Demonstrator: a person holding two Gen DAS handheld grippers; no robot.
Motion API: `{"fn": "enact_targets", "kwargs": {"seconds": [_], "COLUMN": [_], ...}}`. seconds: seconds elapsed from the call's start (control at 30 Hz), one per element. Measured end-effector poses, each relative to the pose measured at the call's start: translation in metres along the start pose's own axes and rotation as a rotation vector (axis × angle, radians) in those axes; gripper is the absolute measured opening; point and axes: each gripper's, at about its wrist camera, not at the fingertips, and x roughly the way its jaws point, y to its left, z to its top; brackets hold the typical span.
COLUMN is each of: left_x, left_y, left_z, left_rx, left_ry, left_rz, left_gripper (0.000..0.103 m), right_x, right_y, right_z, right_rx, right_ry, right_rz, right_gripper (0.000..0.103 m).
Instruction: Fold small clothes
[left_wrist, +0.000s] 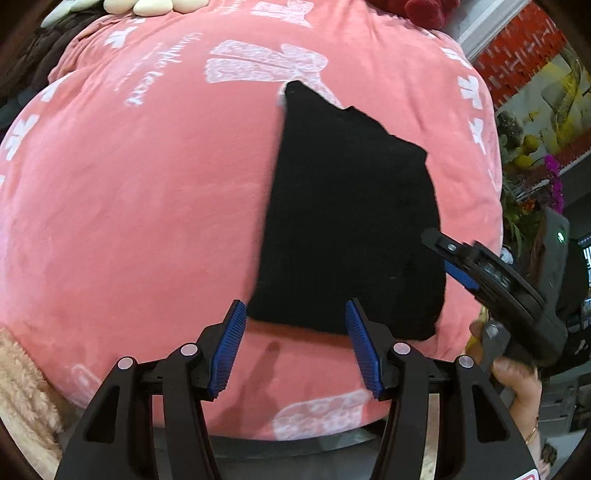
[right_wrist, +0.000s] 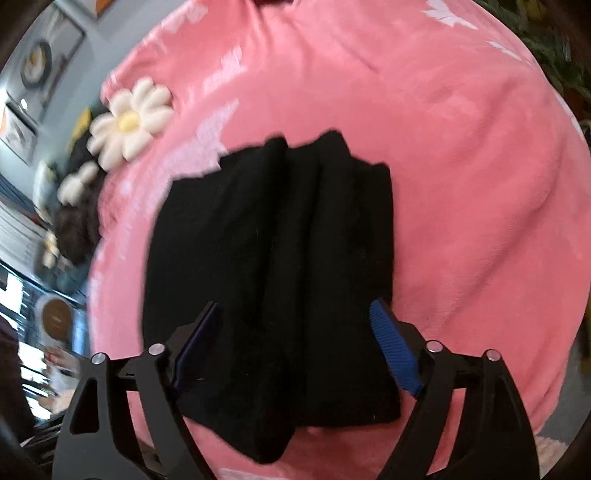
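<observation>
A plain black garment (left_wrist: 351, 221) lies on the pink blanket (left_wrist: 147, 221) printed with white bows and lettering; beside the blanket, a white daisy cushion (right_wrist: 129, 123), yellow-centred.

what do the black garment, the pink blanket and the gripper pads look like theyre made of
Black garment: soft matte knit or fleece, likely; it absorbs light and folds in thick rolls.
Pink blanket: plush fleece, by its short velvety nap with brushed streaks and white print.
Pads: blue ribbed rubber or soft plastic, by the fine grooves, on glossy black plastic fingers.
</observation>
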Motion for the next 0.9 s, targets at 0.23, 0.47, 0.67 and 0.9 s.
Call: {"fn": "enact_targets", "kwargs": {"seconds": [0.23,0.47,0.67,0.9], "left_x": [0.002,-0.004,0.004,0.011], "left_y": [0.01,0.01,0.004,0.005], "left_z": [-0.005,-0.005,-0.003,-0.003], "left_rx": [0.007,0.002,0.01,0.017], "left_ry": [0.022,0.012,0.034,0.055], "left_rz": [-0.011,-0.042,-0.056,-0.047], "left_gripper": [0.056,0.057,0.059,0.059], "right_x": [0.011,-0.083,-0.024,-0.038], "right_y": [0.027,0.04,-0.027,0.01], "right_z": [0.0,0.034,0.007,0.029], "right_rx": [-0.07,-0.114,0.015,-0.041], "right_ry": [0.043,-0.192,0.023,-0.041], "right_rz": [0.011,0.044,-0.058,0.033], "right_gripper": [0.014,0.001,0.005,0.047]}}
